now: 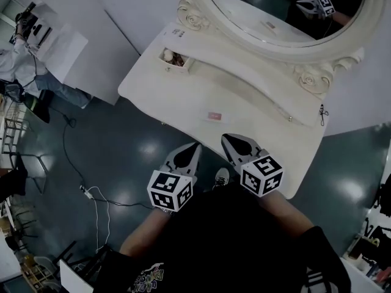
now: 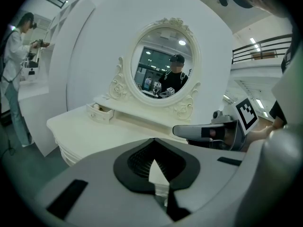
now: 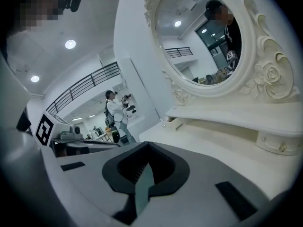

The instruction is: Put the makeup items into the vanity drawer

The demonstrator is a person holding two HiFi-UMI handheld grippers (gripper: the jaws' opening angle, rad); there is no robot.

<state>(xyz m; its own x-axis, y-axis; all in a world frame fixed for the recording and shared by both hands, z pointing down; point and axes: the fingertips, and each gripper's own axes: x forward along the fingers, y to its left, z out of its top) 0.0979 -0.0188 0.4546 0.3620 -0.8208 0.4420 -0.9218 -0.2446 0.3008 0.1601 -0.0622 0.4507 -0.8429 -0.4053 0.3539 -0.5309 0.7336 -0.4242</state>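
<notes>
status: task part done, as judged from how things lie.

1. drawer (image 1: pixel 178 65): stands pulled out at the left end of the table's (image 1: pixel 244 93) raised back shelf, below the mirror (image 1: pixel 287 11). small items (image 1: pixel 167 55) lie inside; they are too small to identify.
2. loose item: one small flat pink item (image 1: pixel 214 115) lies on the table top, near the front edge and about mid-width. it is well apart from the drawer, and nothing touches it. no other loose item shows on the table top.
3. left gripper (image 1: pixel 194 145): jaws closed, nothing between them. it hangs off the front edge of the table and points toward the top.
4. right gripper (image 1: pixel 225 137): jaws closed and empty. its tip is over the front edge, near the pink item but not touching it.

done:
- drawer open
- some items already in the drawer

left to do:
- open the jaws of one gripper. the right is the nearer of the two.
- grip the pink item. it lies flat, so the jaws will probably have to take it by its edges, or slide it first.
- carry it left and back to the drawer, then release it inside.
- shutting the drawer may follow; the task sentence does not say.

note: neither gripper holds anything, so the pickup has not begun.
</notes>
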